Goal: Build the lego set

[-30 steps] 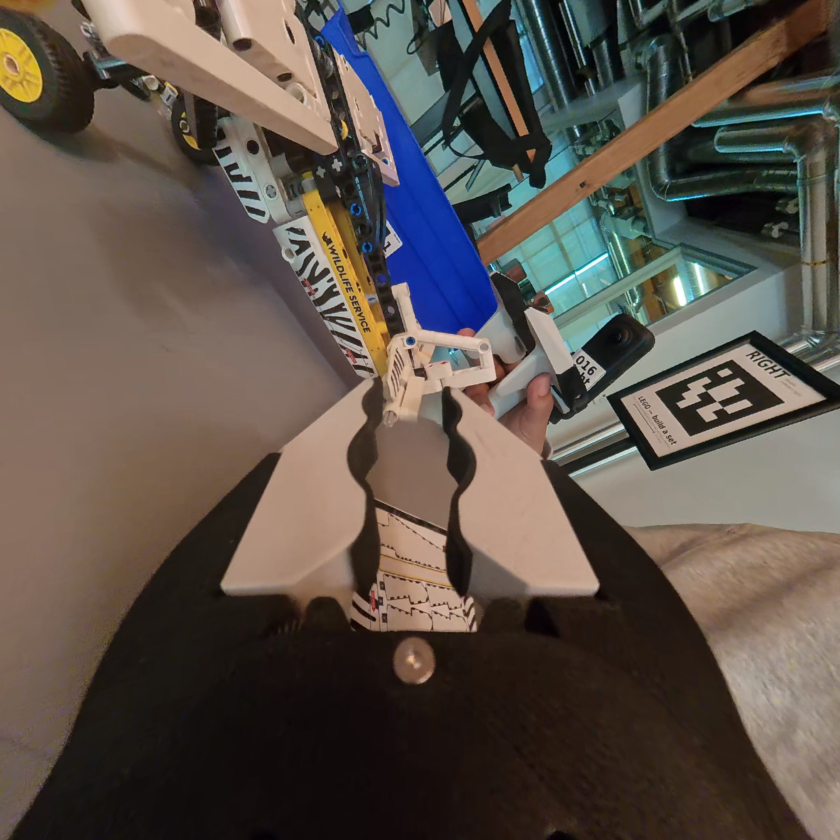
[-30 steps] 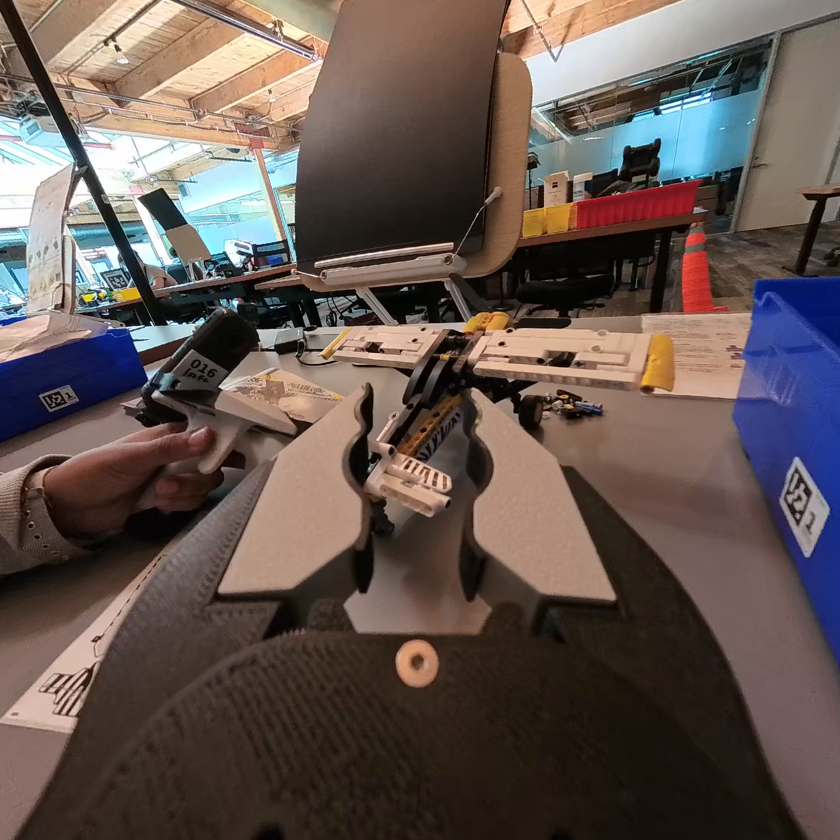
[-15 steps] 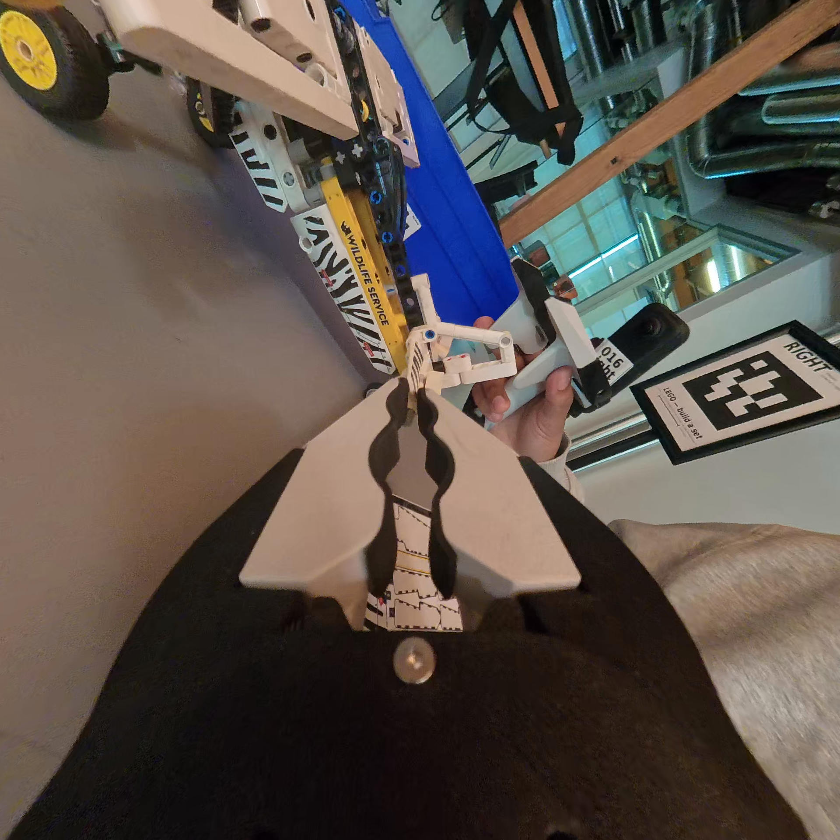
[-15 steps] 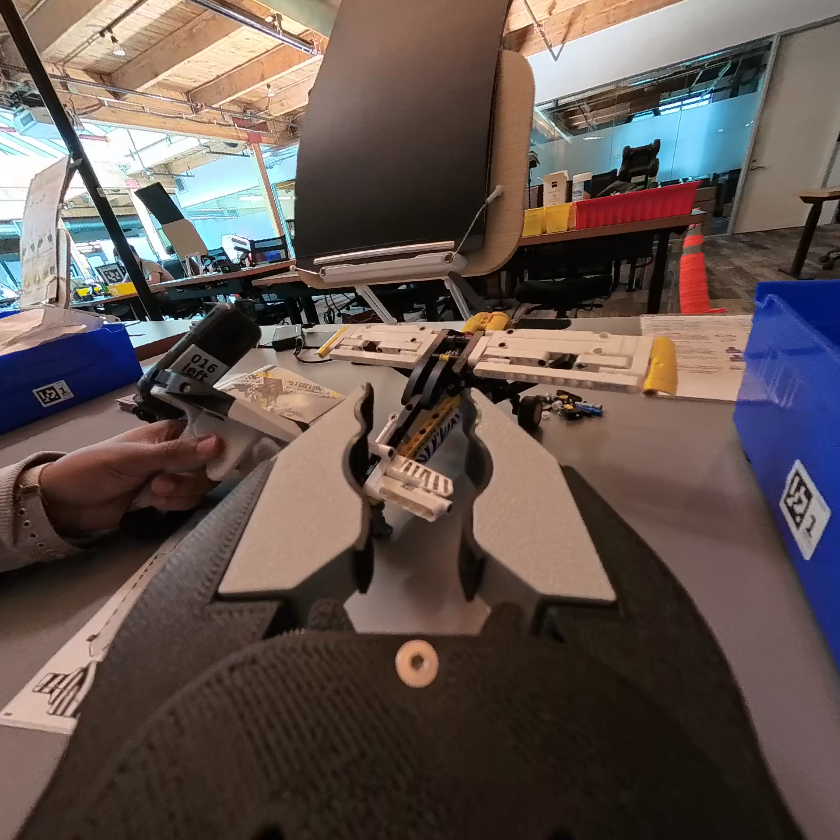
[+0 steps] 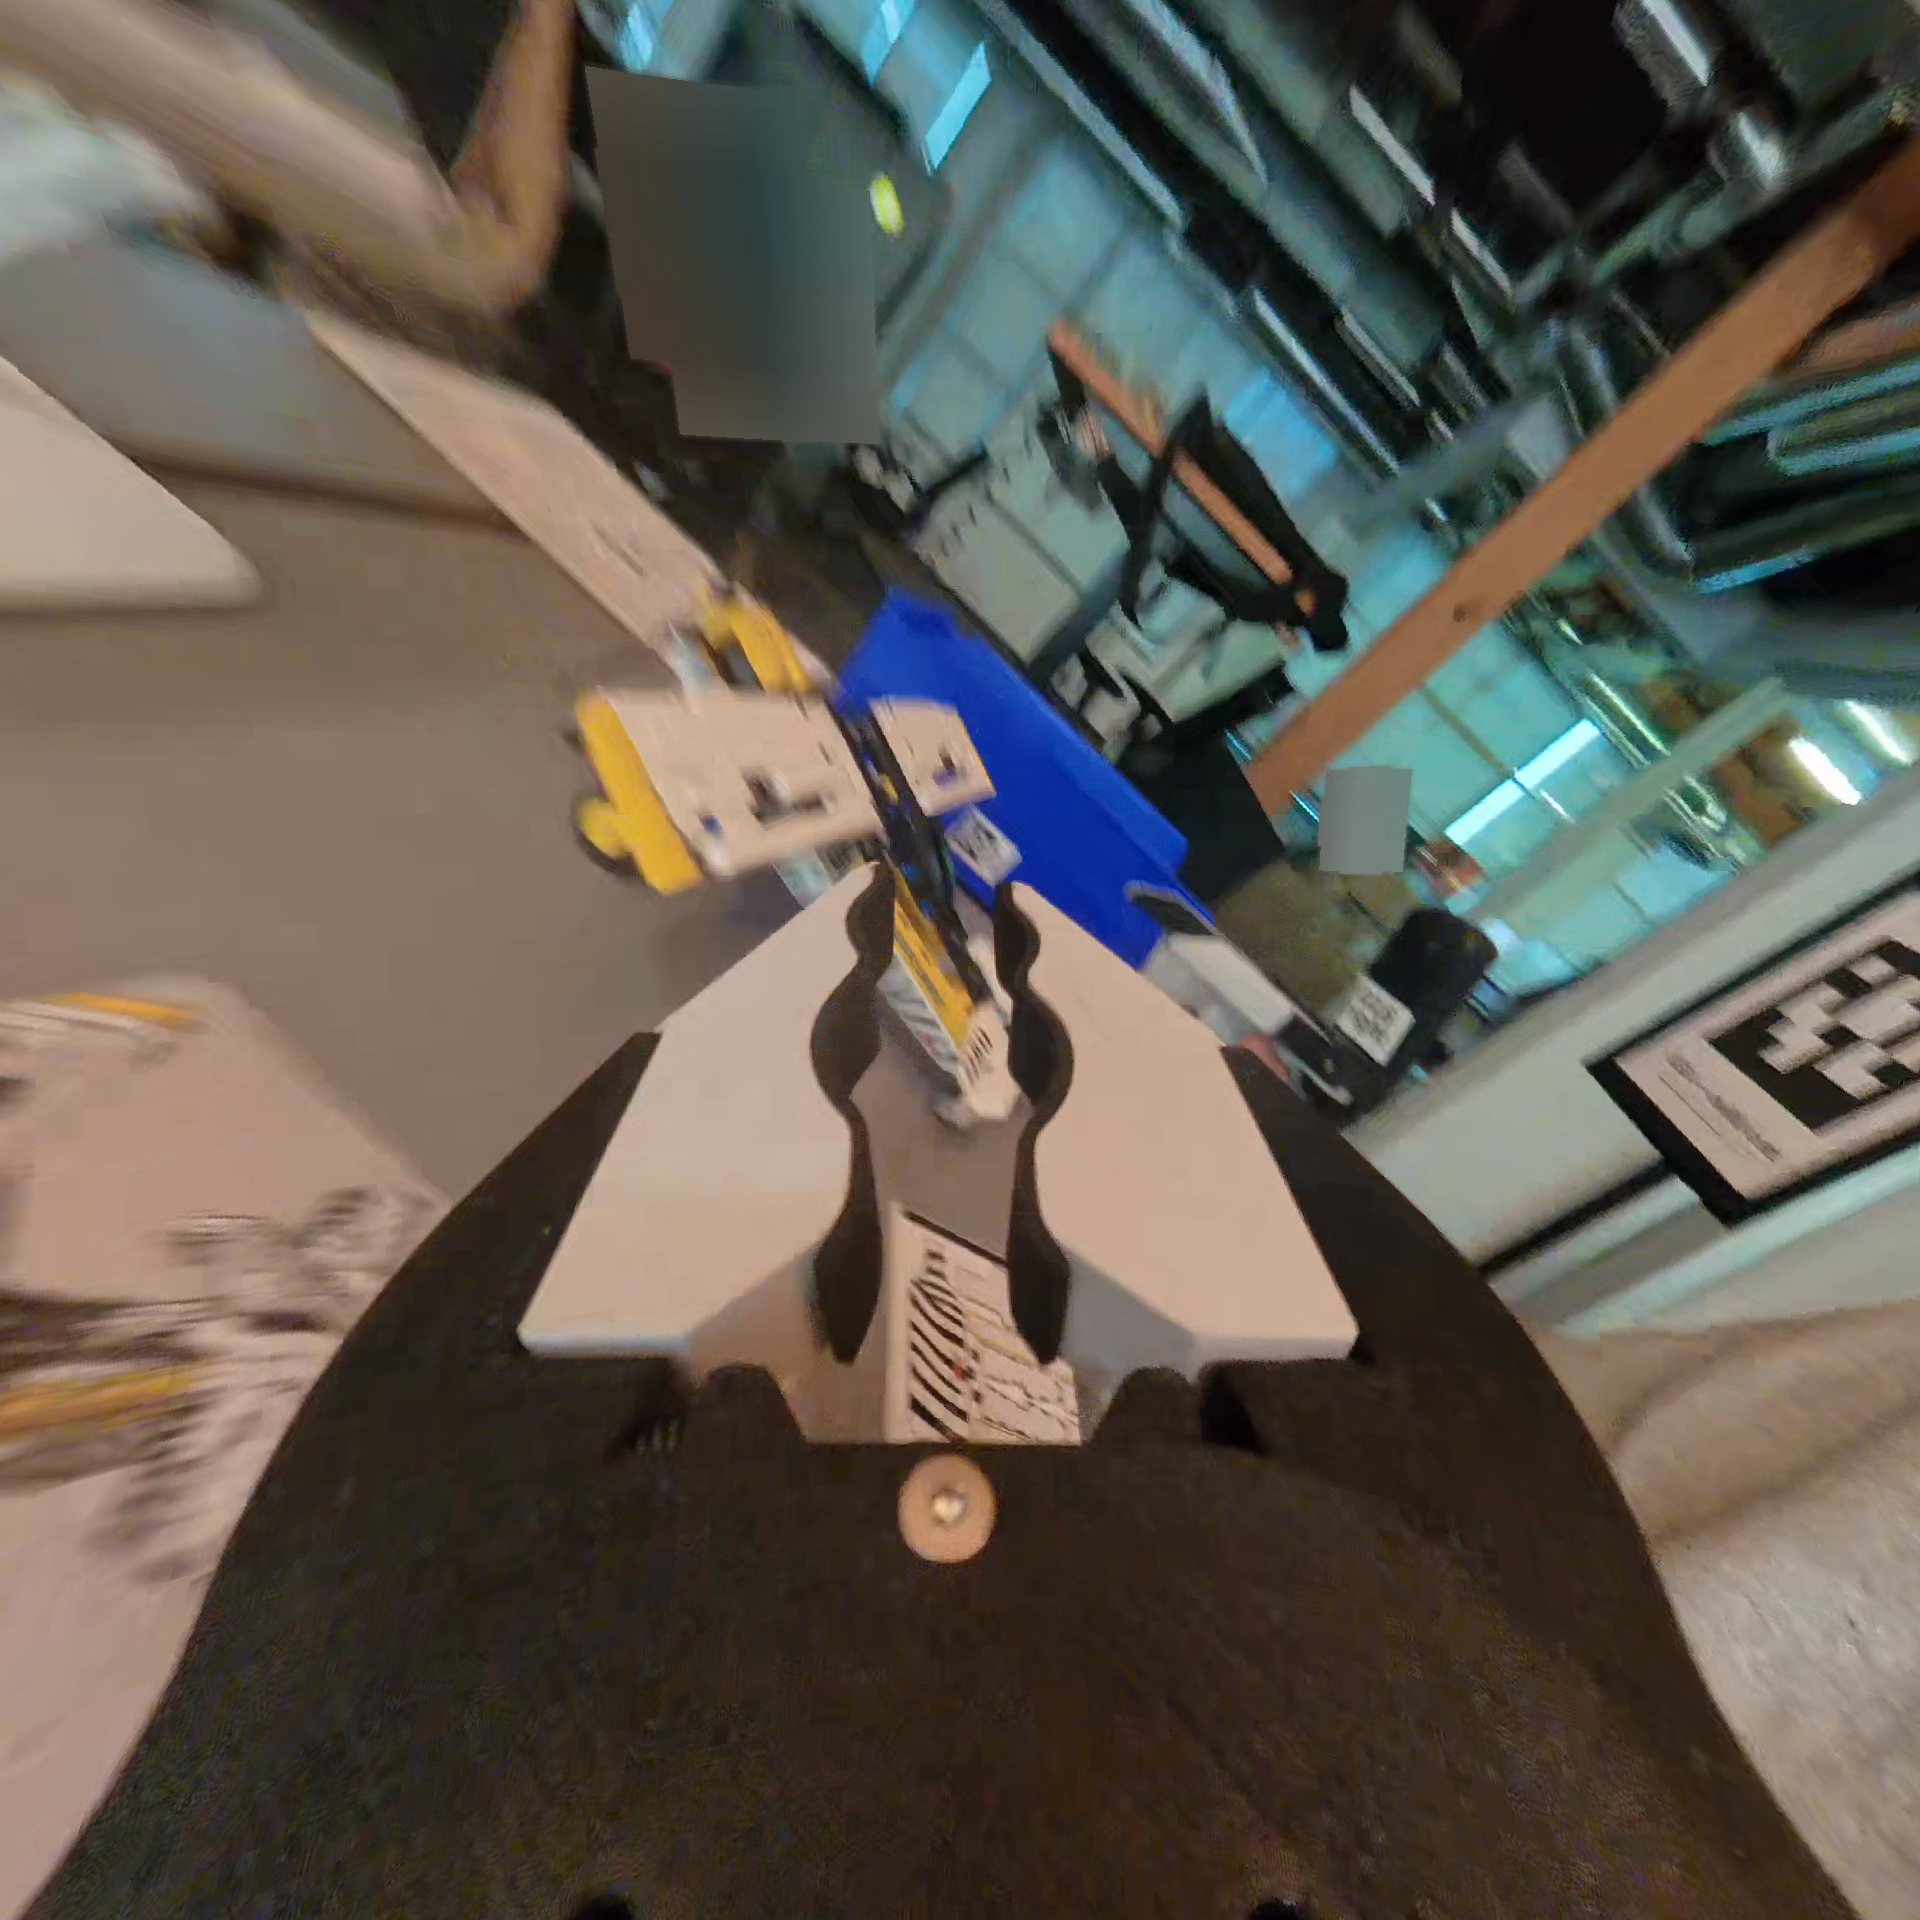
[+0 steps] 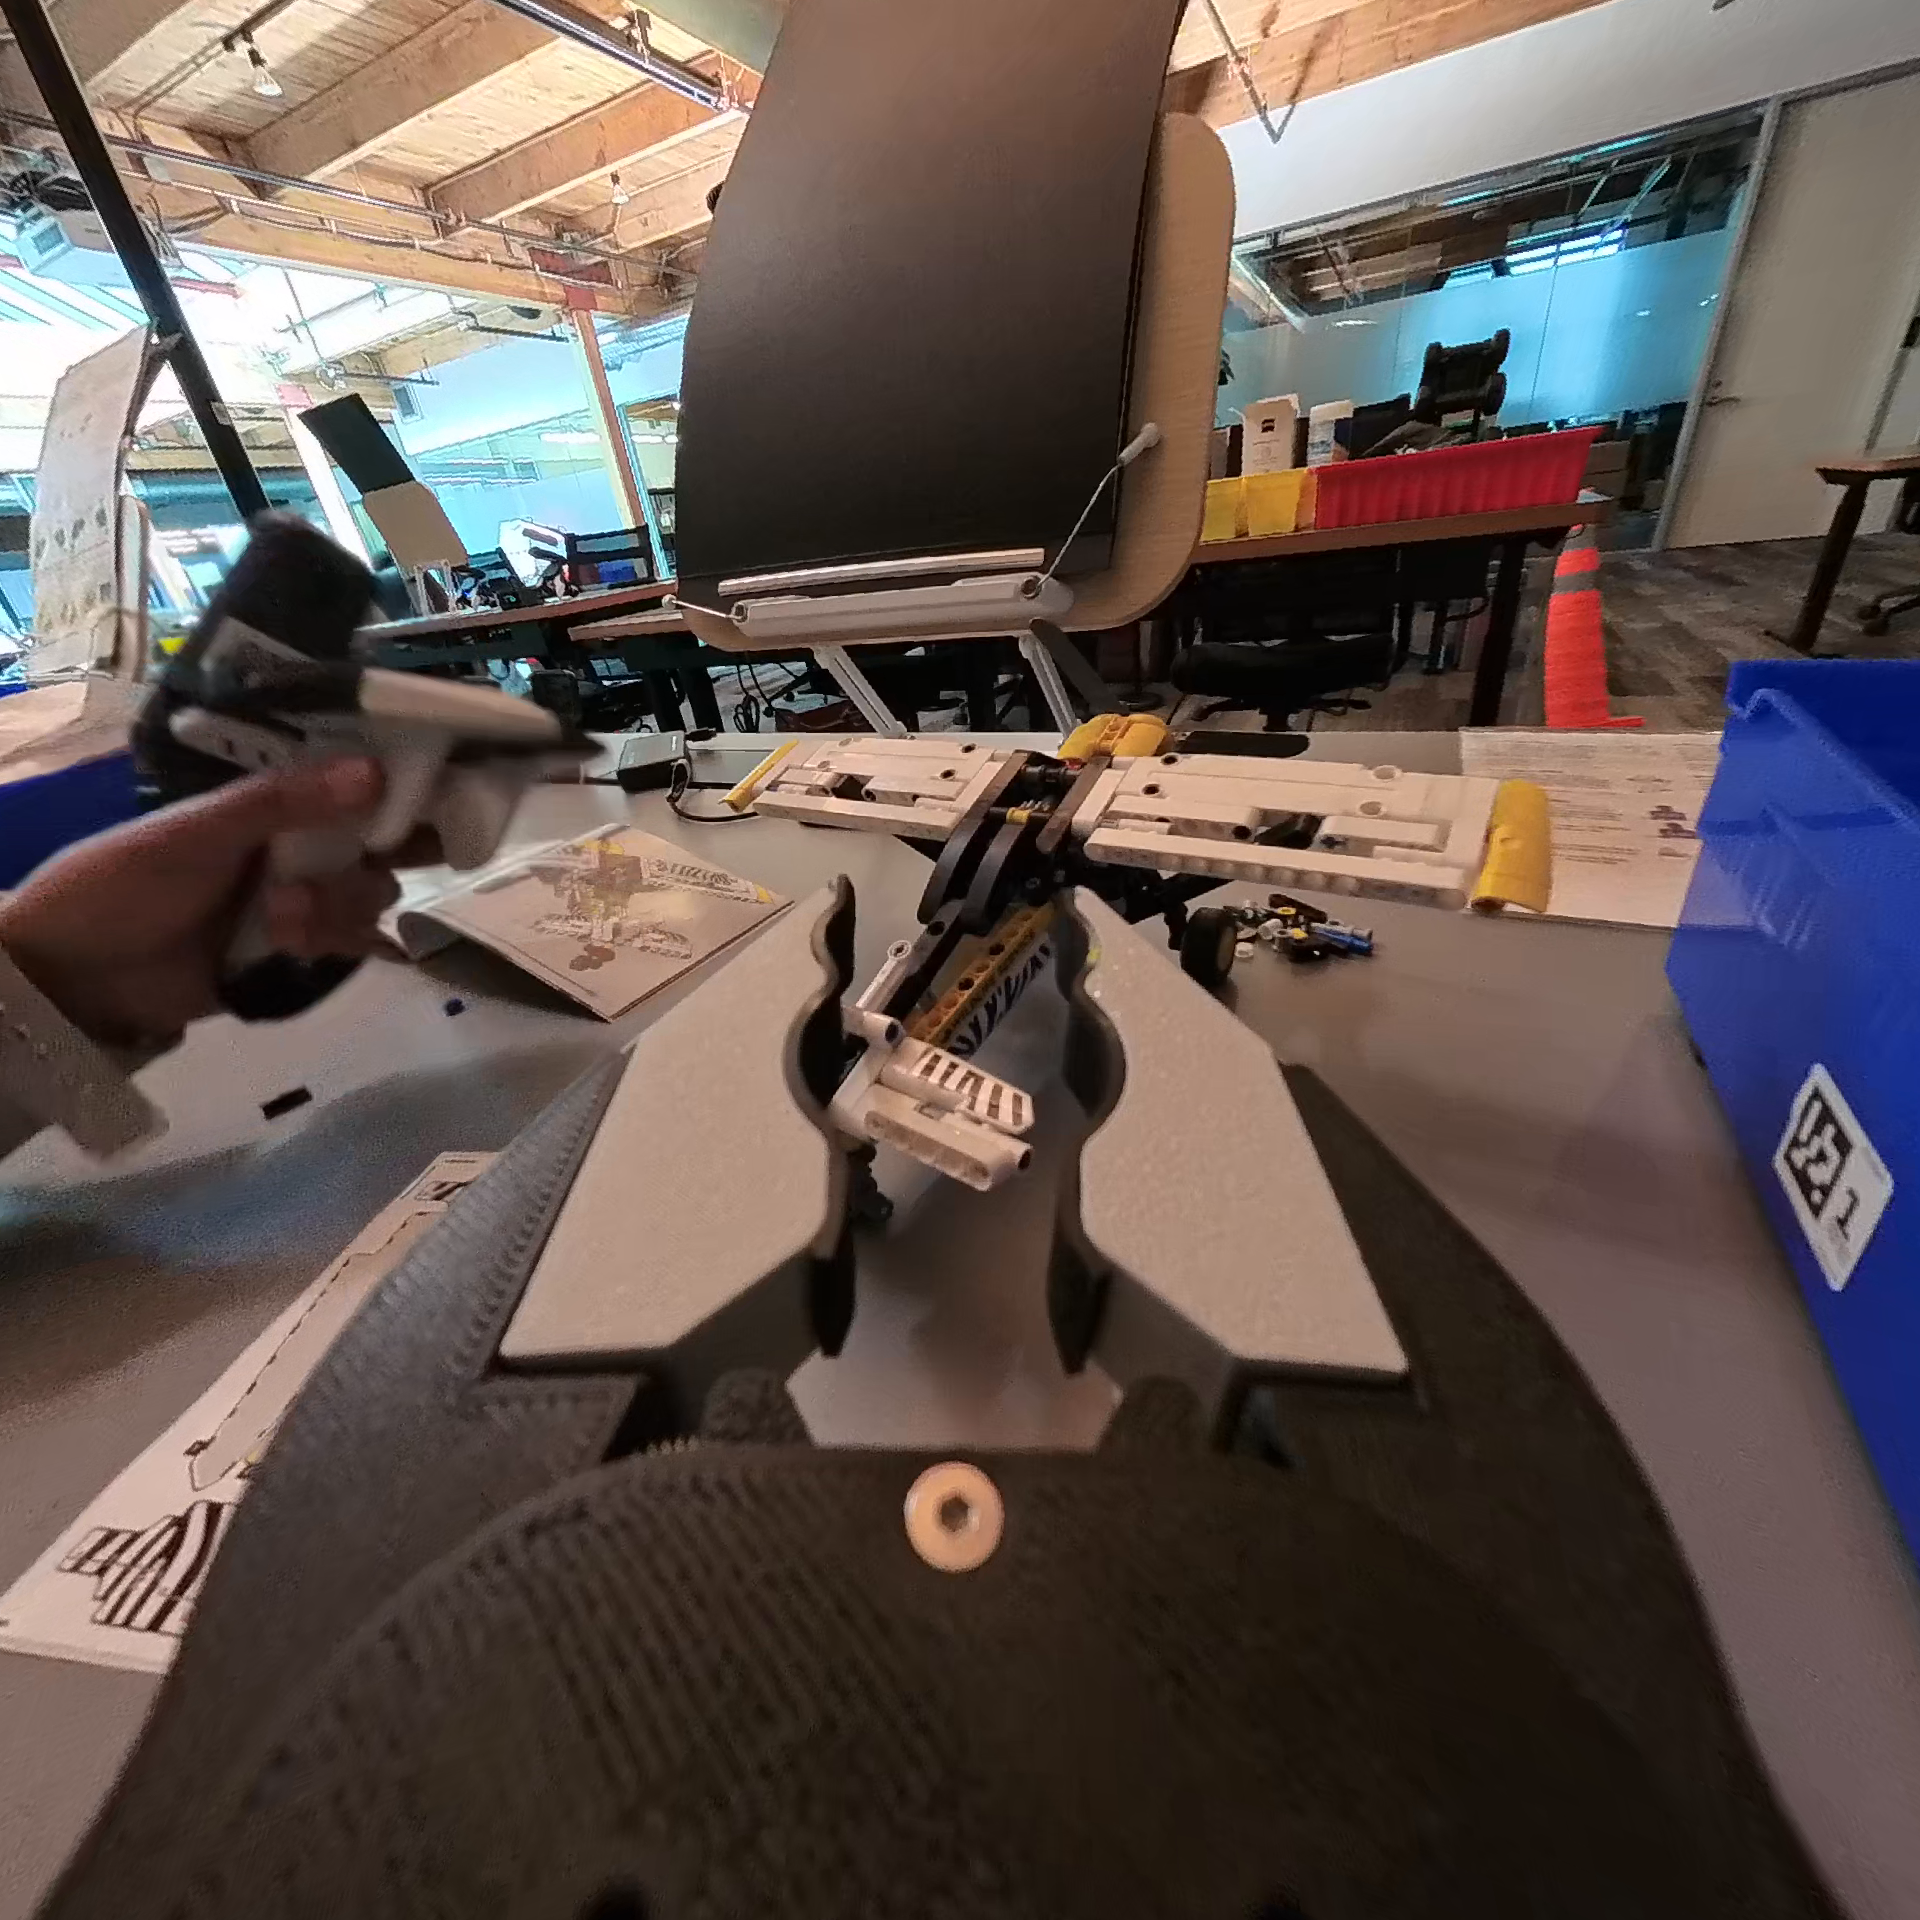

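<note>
Lego plane (image 6: 1039, 894), a white-winged model with yellow wingtips and a zebra-striped yellow fuselage, stands on the grey table (image 6: 1455, 1091) with its tail pointing near, toward the right gripper (image 6: 951, 1039). That gripper's jaws stand wide, the white tail assembly (image 6: 935, 1112) between them but apparently not clamped. Half a second ago the left gripper (image 5: 940, 1039) was nearly shut at the tail piece; now it has pulled back and swung off to the left, raised above the table, as the blur in its own view suggests, with its jaws narrowly parted and nothing held. My reading is that the tail piece has just been seated and released, so this step looks finished. Left of the plane the instruction booklet (image 6: 592, 925) lies open; loose small parts (image 6: 1304, 930) sit on the far right beside a wheel, and a blue bin (image 6: 1808, 987) stands at the right edge. A next piece probably has to be fetched.
</note>
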